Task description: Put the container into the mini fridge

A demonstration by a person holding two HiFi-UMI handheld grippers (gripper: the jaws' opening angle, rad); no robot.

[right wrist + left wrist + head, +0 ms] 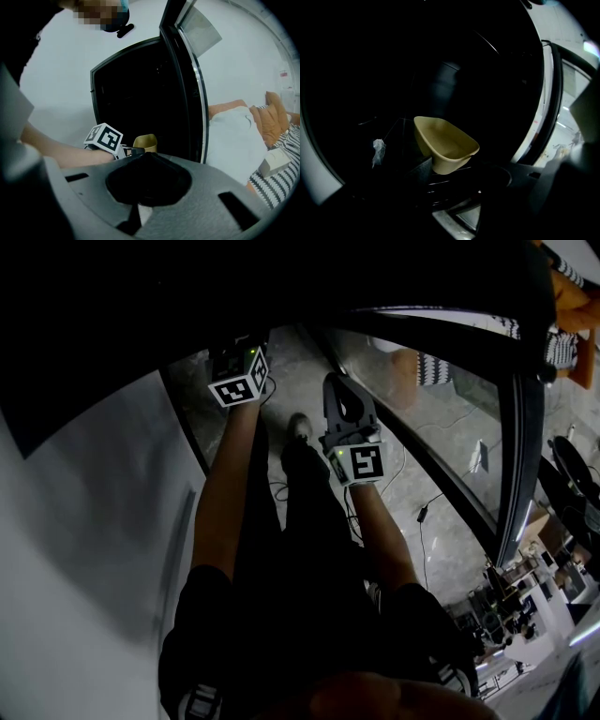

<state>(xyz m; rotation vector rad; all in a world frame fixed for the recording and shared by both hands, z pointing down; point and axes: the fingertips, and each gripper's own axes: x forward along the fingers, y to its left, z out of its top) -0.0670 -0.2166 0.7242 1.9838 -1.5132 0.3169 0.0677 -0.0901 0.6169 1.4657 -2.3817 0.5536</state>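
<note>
Left gripper view: the left gripper [131,151] has its fingers clamped on the near side of the tan container [446,143], which it holds up inside the dark mouth of the mini fridge [133,93]. The container is tilted, open side up and to the right. Nothing in it; bare inner wall visible.

Step in hand, as I judge it: placing, with the carry nearly done and the container not yet set down. No shelf can be made out in the dark.

Next move calls for levelling the container, lowering it onto a shelf, then parting the fingers.

Fridge door [188,89] stands open at right. Right gripper [339,390] hangs outside, fingers together, holding nothing.
</note>
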